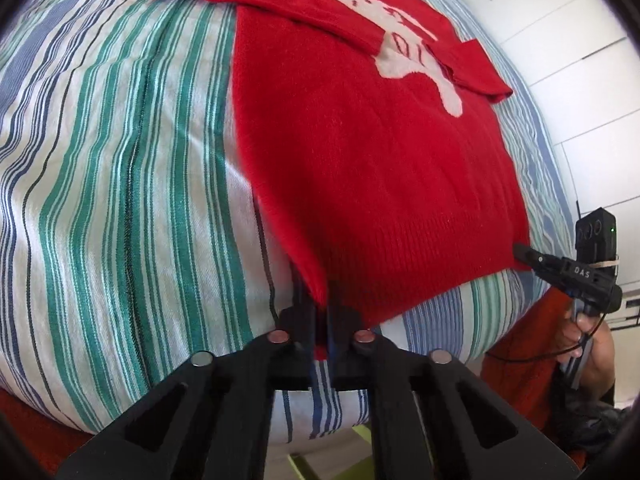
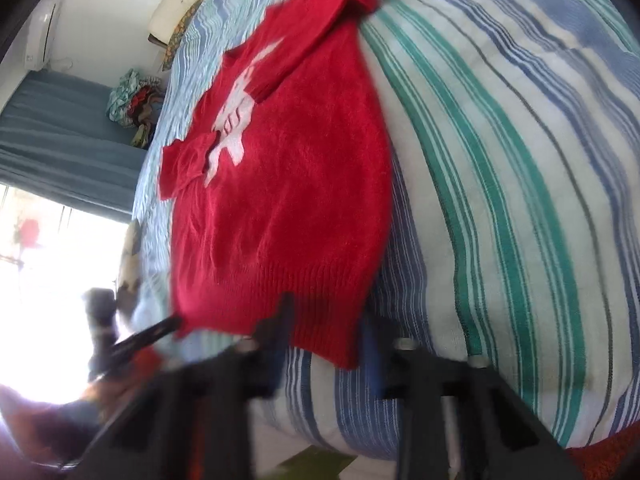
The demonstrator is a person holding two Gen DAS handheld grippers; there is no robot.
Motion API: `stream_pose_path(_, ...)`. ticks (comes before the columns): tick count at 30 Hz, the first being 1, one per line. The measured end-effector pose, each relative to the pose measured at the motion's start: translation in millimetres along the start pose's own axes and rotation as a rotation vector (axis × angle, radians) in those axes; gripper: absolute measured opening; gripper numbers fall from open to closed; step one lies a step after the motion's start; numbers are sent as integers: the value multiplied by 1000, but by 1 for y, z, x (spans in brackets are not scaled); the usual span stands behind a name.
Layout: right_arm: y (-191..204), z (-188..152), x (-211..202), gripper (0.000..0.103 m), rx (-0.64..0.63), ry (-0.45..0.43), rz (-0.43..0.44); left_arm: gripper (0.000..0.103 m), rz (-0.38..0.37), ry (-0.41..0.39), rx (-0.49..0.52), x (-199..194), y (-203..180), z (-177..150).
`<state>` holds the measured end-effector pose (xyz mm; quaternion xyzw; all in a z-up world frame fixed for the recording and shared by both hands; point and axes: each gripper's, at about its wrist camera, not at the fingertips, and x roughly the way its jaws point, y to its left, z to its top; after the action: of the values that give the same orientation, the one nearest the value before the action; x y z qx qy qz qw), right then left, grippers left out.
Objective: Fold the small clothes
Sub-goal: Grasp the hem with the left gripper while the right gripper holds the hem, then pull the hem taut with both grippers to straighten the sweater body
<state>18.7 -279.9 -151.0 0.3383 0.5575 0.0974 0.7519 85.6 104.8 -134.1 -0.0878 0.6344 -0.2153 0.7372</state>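
Note:
A small red sweater (image 1: 372,168) with a white animal figure (image 1: 408,44) lies flat on a striped bedsheet (image 1: 120,160), both sleeves laid across its front. My left gripper (image 1: 320,312) is shut on the near left corner of the ribbed hem. At the right of this view, my right gripper (image 1: 520,252) pinches the other hem corner, held by a hand (image 1: 576,340). The right wrist view is blurred: the sweater (image 2: 288,208) hangs its hem corner between the right gripper's (image 2: 324,332) fingers, and the left gripper (image 2: 160,328) touches the far hem corner.
White wardrobe doors (image 1: 560,40) stand beyond the bed. A pile of clothes (image 2: 132,100) sits past the bed's far side, near a blue curtain (image 2: 60,140) and a bright window (image 2: 48,280). The bed's edge curves down just below both grippers.

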Motion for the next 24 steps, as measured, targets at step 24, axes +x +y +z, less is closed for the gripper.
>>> stream_pose_path(24,-1,-5,0,4,-123,70,-334,3,332,-7,66,6,3,-17)
